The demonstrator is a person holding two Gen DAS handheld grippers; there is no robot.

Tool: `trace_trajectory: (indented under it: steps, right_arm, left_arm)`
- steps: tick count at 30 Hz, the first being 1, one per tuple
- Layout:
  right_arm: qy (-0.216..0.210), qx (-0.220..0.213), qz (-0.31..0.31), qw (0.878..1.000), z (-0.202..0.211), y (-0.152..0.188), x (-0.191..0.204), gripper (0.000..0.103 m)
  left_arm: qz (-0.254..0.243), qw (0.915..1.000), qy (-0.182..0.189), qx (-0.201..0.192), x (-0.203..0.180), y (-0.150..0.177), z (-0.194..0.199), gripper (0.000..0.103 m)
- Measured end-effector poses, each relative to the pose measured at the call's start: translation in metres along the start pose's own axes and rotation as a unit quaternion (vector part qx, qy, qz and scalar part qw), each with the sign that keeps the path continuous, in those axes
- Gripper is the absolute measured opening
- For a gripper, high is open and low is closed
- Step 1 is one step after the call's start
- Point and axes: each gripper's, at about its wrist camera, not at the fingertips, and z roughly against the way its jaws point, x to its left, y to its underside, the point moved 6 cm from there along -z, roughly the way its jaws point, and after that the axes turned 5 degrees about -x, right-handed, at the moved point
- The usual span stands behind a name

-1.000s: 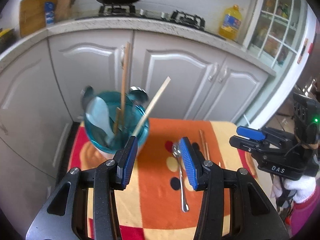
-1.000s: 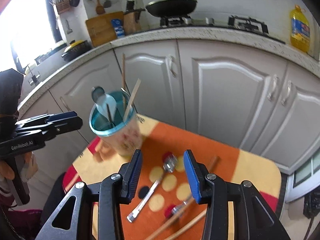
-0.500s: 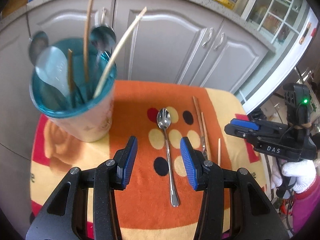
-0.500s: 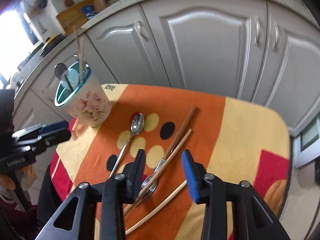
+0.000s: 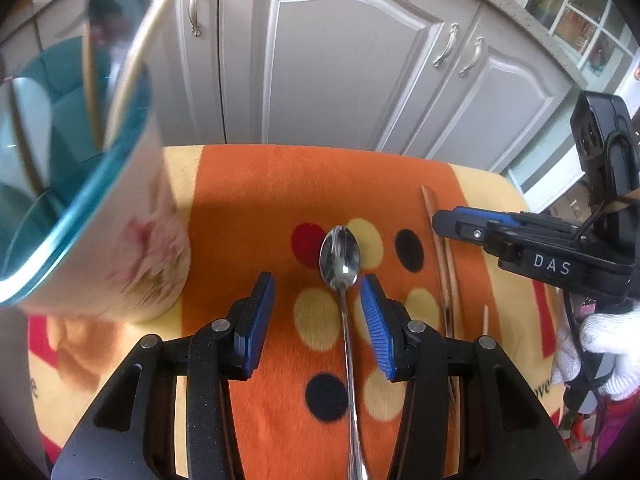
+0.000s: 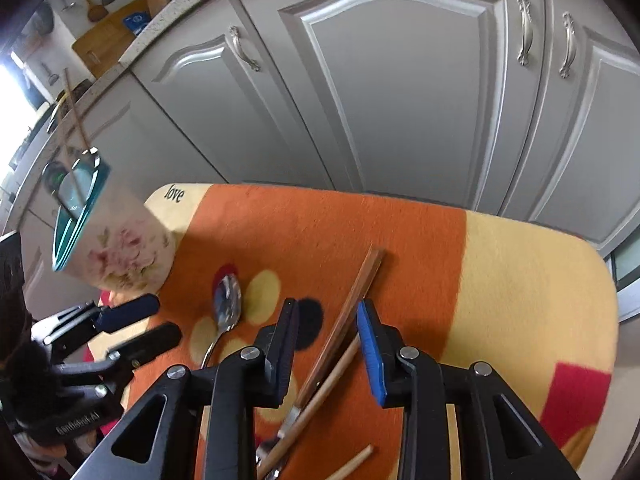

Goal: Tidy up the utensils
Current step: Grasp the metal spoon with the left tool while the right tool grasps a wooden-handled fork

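Lying lengthwise between the left gripper's [image 5: 317, 285] wide fingers, the spoon [image 5: 340, 258] points bowl-first toward the cabinets [image 5: 352, 64].

The spoon's [image 5: 345, 304] handle is running off the bottom edge of the left wrist view, its end unseen. The cup [image 5: 80, 200] at left is blurring and being cut by the left edge, so the utensils inside are reading only as smears. In the right wrist view, the wooden-handled utensil [image 6: 340, 328] and chopstick [image 6: 316, 400] are disappearing behind the right hand-held gripper [image 6: 326, 344], their near ends hidden.
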Motion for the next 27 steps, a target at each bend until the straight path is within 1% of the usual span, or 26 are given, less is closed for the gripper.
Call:
trace_trajectory:
  steps: [5, 10, 12, 14, 16, 18, 19, 22, 23, 24, 27]
  right_arm:
    - [-0.007, 0.011, 0.001, 1.000, -0.010, -0.007, -0.006, 0.030]
    - [-0.021, 0.021, 0.002, 1.000, -0.017, -0.007, -0.011, 0.030]
    - [-0.025, 0.026, 0.006, 0.999, -0.020, -0.007, -0.014, 0.030]
    - [-0.029, 0.030, 0.007, 0.999, -0.021, -0.006, -0.017, 0.030]
    - [-0.033, 0.030, 0.008, 0.999, -0.023, -0.007, -0.017, 0.030]
    - [-0.034, 0.031, 0.011, 0.999, -0.024, -0.007, -0.016, 0.030]
    - [-0.034, 0.031, 0.012, 0.999, -0.025, -0.008, -0.016, 0.030]
    - [-0.035, 0.028, 0.013, 0.999, -0.027, -0.010, -0.015, 0.029]
    - [-0.033, 0.027, 0.014, 0.999, -0.029, -0.011, -0.014, 0.021]
    - [-0.029, 0.028, 0.017, 0.999, -0.030, -0.011, -0.012, 0.015]
    - [-0.025, 0.030, 0.035, 0.999, -0.031, -0.010, -0.004, 0.014]
  left_arm:
    - [0.002, 0.9999, -0.001, 0.013, 0.000, -0.006, -0.025, 0.044]
    - [0.007, 0.9996, 0.013, 0.024, -0.001, -0.012, -0.042, 0.043]
    - [0.003, 0.9996, 0.018, 0.020, -0.003, -0.016, -0.046, 0.038]
    - [-0.004, 0.9995, 0.023, 0.022, -0.007, -0.019, -0.050, 0.022]
    - [-0.011, 0.9992, 0.032, 0.024, -0.012, -0.021, -0.051, 0.013]
    - [-0.027, 0.9989, 0.029, 0.023, -0.018, -0.020, -0.051, 0.011]
    - [-0.033, 0.9987, 0.032, 0.023, -0.022, -0.019, -0.051, 0.007]
    - [-0.036, 0.9985, 0.032, 0.025, -0.025, -0.019, -0.049, 0.003]
    - [-0.033, 0.9986, 0.034, 0.026, -0.025, -0.017, -0.046, 0.002]
    - [-0.029, 0.9986, 0.035, 0.026, -0.023, -0.016, -0.041, 0.002]
    - [-0.027, 0.9988, 0.036, 0.022, -0.020, -0.013, -0.030, 0.002]
